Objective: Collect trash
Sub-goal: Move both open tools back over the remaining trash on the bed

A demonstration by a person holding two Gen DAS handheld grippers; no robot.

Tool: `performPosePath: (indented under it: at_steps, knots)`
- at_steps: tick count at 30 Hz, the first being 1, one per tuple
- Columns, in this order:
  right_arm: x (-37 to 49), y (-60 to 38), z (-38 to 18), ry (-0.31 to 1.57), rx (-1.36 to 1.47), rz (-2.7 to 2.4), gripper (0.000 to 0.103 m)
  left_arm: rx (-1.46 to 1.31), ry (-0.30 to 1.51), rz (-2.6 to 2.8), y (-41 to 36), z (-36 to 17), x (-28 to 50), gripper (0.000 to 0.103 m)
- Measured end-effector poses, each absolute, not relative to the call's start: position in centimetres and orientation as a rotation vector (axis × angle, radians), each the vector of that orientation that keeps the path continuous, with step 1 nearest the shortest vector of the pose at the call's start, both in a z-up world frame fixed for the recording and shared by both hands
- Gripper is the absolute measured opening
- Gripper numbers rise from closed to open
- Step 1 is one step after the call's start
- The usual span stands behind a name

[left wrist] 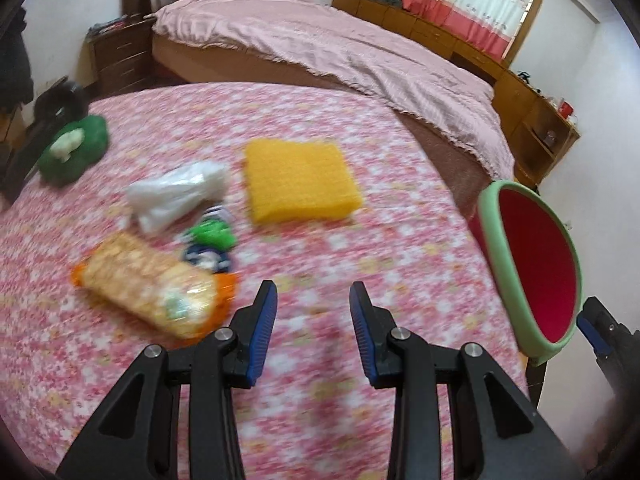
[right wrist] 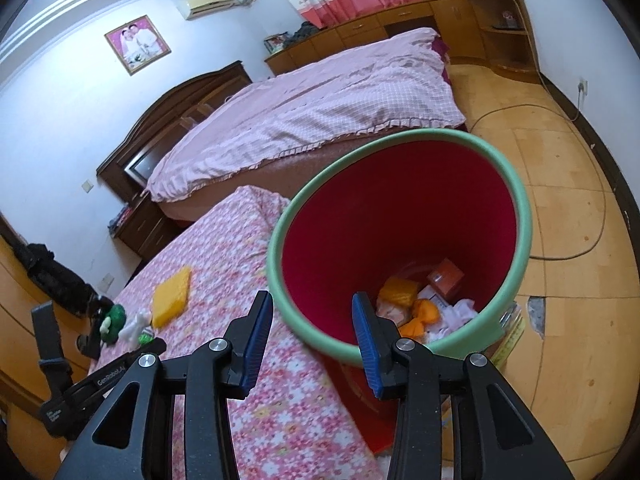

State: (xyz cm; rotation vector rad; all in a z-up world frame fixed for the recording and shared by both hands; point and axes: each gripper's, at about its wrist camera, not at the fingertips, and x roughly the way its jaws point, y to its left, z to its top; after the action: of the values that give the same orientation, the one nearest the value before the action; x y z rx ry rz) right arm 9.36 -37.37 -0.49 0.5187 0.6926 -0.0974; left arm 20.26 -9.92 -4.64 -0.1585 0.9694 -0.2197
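Observation:
On the pink floral table [left wrist: 360, 240] lie an orange snack packet [left wrist: 152, 288], a crumpled white plastic bag [left wrist: 176, 196], a small green wrapper [left wrist: 212, 234] and a dark blue wrapper [left wrist: 206, 258]. My left gripper [left wrist: 313, 308] is open and empty, just right of the snack packet. A red bin with a green rim [right wrist: 400, 240] stands off the table's right edge; it also shows in the left wrist view [left wrist: 536, 264]. It holds orange wrappers [right wrist: 424, 312] and a small box [right wrist: 446, 278]. My right gripper [right wrist: 313, 312] is open and empty over the bin's near rim.
A yellow sponge pad [left wrist: 298, 180] lies mid-table; a green plush tissue holder [left wrist: 76, 148] sits at the far left. A bed with a pink quilt [left wrist: 340, 52] stands behind the table. Wooden cabinets [right wrist: 460, 20] line the far wall. A cable [right wrist: 592, 216] runs over the wooden floor.

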Motion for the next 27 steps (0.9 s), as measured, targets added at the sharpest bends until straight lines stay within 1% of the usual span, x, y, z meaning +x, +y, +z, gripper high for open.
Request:
performPosePath:
  at_steps: [15,27]
  knots:
    - [10.1,-33.3,-0.7,0.724,0.483,-0.024,0.042,-0.215,0.973,-0.112,-2.5,-5.1,17.9,0.037]
    - [11.0,-30.8,-1.0,0.753,0.456,0.028,0.042,-0.213,0.932,-0.042,1.8,-3.7,16.1,0.037]
